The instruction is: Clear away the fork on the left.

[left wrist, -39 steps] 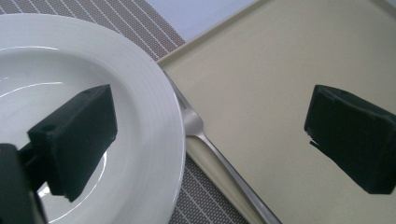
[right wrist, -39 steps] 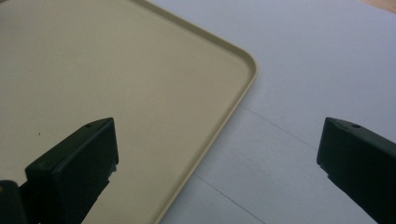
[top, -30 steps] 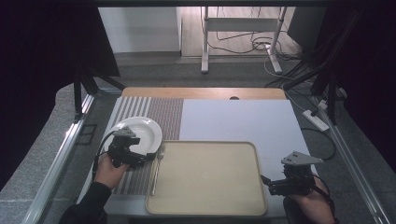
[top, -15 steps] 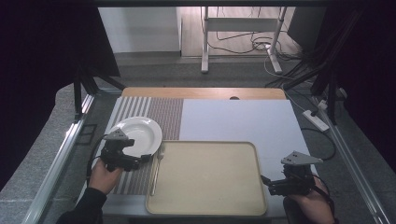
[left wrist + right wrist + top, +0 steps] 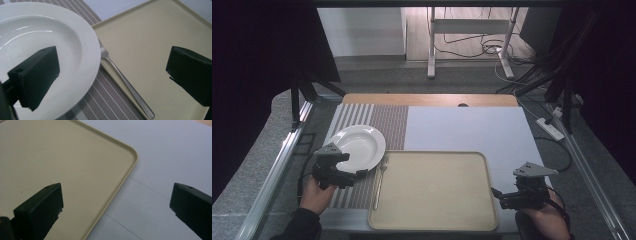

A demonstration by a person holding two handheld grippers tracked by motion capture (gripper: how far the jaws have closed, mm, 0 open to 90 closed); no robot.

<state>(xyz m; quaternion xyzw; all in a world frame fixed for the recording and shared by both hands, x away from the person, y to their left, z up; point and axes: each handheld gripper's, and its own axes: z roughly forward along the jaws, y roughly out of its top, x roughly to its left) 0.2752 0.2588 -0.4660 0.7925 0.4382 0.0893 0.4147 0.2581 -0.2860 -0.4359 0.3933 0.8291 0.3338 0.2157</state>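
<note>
A white deep plate [image 5: 357, 146] rests on the striped placemat [image 5: 387, 120] at the left. A steel fork [image 5: 379, 182] lies along the left edge of the beige tray [image 5: 432, 190]. My left gripper [image 5: 361, 174] hovers open just off the plate's near rim, pointing right toward the fork. In the left gripper view the plate [image 5: 37, 37] sits behind one jaw, and the fork [image 5: 125, 85] and tray [image 5: 155, 37] lie between the jaws of the gripper [image 5: 112, 65]. My right gripper [image 5: 498, 196] is open at the tray's right edge, holding nothing. Its own view shows the tray corner [image 5: 62, 157] between the spread jaws [image 5: 117, 195].
A pale blue-grey mat [image 5: 472, 130] covers the table beyond and right of the tray; it also appears in the right gripper view [image 5: 170, 152]. Metal frame rails [image 5: 277, 165] run along both table sides. A power strip [image 5: 551, 128] lies off the right edge.
My left gripper has drifted left and a little toward the near edge, away from the plate's middle. The right gripper, plate, fork and tray have stayed put.
</note>
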